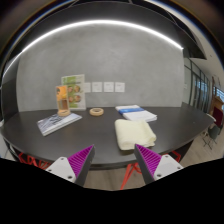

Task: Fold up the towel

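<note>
A cream towel [131,133] lies folded in a small bundle on the dark oval table [90,130], near its front edge and just beyond my right finger. My gripper [113,160] hangs off the table's front edge, below the tabletop level, with its purple pads [82,159] spread wide apart. Nothing is between the fingers; only the table's edge and floor show in the gap. The towel is apart from both fingers.
A book or magazine [58,122] lies at the table's left. A standing picture card [71,92] and an orange object [63,103] stand at the back left, a tape roll [96,111] mid-back, a blue-white booklet [135,113] at the back right. Red chair legs [130,174] show under the table.
</note>
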`<state>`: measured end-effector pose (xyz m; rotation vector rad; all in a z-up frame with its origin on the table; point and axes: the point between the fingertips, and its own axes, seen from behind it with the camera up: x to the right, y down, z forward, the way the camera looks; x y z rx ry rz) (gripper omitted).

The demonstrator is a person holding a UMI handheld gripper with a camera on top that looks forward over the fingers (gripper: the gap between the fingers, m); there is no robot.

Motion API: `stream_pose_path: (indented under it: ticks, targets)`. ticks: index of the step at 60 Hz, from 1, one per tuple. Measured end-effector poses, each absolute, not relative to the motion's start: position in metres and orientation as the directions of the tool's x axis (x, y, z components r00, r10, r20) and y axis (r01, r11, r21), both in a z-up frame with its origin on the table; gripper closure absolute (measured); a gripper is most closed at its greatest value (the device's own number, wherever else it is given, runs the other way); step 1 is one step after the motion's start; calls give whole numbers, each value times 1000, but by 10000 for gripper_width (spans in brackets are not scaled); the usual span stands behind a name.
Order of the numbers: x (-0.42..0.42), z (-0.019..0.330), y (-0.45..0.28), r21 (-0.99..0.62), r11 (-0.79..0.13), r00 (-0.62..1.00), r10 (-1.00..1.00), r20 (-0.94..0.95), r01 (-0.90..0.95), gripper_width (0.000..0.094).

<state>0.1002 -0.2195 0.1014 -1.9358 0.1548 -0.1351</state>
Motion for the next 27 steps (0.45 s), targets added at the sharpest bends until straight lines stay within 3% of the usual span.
stream_pose_path:
  ticks: [15,27]
  targets:
    - [-82,99,-309,-927,-368,997,41,58,69,110]
    - [-108,112,-335,-943,-318,995,48,93,103,108]
